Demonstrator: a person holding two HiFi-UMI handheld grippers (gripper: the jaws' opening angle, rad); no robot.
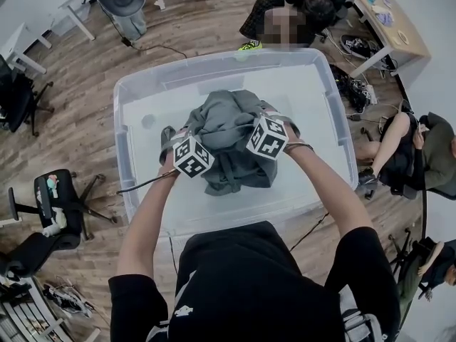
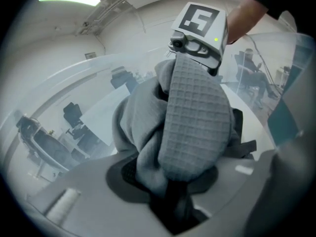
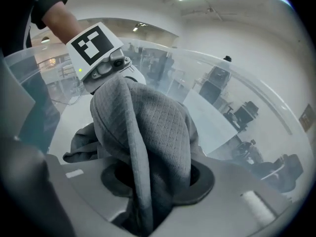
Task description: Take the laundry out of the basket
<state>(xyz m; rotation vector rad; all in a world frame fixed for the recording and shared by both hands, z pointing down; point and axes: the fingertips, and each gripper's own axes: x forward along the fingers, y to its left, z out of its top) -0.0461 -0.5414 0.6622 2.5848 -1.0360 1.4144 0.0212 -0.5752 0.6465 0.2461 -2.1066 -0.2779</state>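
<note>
A bunched grey waffle-knit garment [image 1: 231, 140] hangs inside the clear plastic bin [image 1: 324, 84], held from both sides. My left gripper [image 1: 184, 149] grips its left side and my right gripper [image 1: 273, 132] its right side. In the left gripper view the grey cloth [image 2: 190, 127] is pinched between the jaws, with the right gripper's marker cube [image 2: 200, 26] just behind it. The right gripper view shows the cloth [image 3: 148, 142] clamped in its jaws and the left gripper's cube [image 3: 96, 46] beyond. The fingertips are buried in fabric.
The bin's bare floor [image 1: 306, 98] surrounds the garment and its walls rise close on all sides. Office chairs [image 1: 50, 205] stand at the left. People sit behind [image 1: 306, 6] and to the right [image 1: 413, 148] of the bin. A desk [image 1: 388, 20] stands at the upper right.
</note>
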